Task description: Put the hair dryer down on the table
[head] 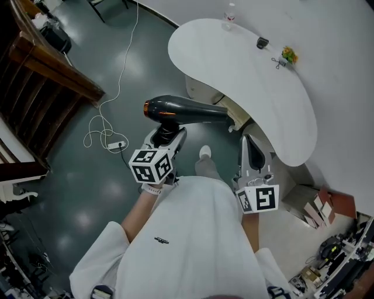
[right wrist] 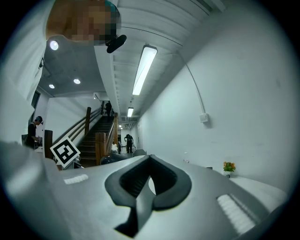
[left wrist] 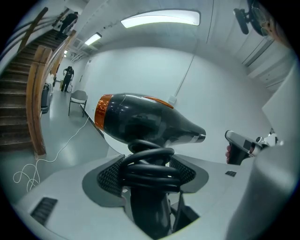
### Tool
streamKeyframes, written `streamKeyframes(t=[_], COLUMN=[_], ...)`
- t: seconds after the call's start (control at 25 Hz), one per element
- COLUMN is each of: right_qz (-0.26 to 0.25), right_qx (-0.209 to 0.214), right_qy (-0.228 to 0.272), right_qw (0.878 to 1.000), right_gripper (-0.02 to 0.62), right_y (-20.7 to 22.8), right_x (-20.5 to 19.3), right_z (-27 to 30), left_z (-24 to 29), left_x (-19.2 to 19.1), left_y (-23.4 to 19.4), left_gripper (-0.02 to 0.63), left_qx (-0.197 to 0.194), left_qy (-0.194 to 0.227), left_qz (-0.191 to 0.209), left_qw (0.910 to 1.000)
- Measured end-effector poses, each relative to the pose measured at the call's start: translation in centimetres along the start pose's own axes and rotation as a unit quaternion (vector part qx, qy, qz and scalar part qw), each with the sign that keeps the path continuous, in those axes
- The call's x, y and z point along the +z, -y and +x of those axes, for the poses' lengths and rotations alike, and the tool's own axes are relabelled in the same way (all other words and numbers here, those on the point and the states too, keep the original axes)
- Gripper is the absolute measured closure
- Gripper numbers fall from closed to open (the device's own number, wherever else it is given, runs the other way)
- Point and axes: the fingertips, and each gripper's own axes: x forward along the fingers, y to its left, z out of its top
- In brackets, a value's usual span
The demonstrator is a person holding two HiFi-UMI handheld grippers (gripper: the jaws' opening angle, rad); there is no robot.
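The white curved surface (head: 251, 87) lies just right of the hair dryer (head: 181, 111), which hangs over the floor (nozzle toward it). The left tongs (left wrist: 150, 171) clamp its cord-wrapped handle. The right tongs (right wrist: 143, 187) are pressed together, holding nothing. A bottle (head: 229, 16) and a plant (head: 288, 55) stand at the surface's far edge.

Hair dryer (head: 184, 111): glossy black plastic body with an orange band round its rear end. You hold it off the table, barrel level, nozzle toward the white kidney-shaped tabletop (head: 245, 70) and rear end over the floor. The handle points down, wrapped in coils of black cord (left wrist: 149, 169), and is clamped between the jaws of your left gripper (head: 166, 139). In the head view the nozzle tip sits just beside the tabletop's near edge.
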Motion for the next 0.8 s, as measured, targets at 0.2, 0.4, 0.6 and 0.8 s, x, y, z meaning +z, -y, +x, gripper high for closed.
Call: streamKeyframes(t=[0.2,0.4,0.6,0.8], right_qz=[0.000,0.025,0.043,0.061], right_qx=[0.017,0.028,0.059,0.090], right_qy=[0.003,0.011,0.011,0.010], right_qw=[1.000,0.999,0.997,0.994], right_gripper=[0.584,0.584,0.584,0.584], right_y=[4.0,7.7,9.4,11.6], right_x=[0.4,0.1,-0.4,-1.4], right_z=[2.7,4.8,6.8,8.2], left_z=[3.5,5.9,7.7,9.1], left_x=[2.0,3.4,4.5,5.0], left_y=[1.4,2.6,3.7,5.2], left_gripper=[0.304,0.304,0.304,0.304], left_qx=[0.010,0.028,0.042,0.049], left_qy=[0.001,0.004,0.011,0.018], left_qz=[-0.003,-0.001,-0.005,-0.020], left_qw=[0.9999,0.9996,0.9991,0.9984])
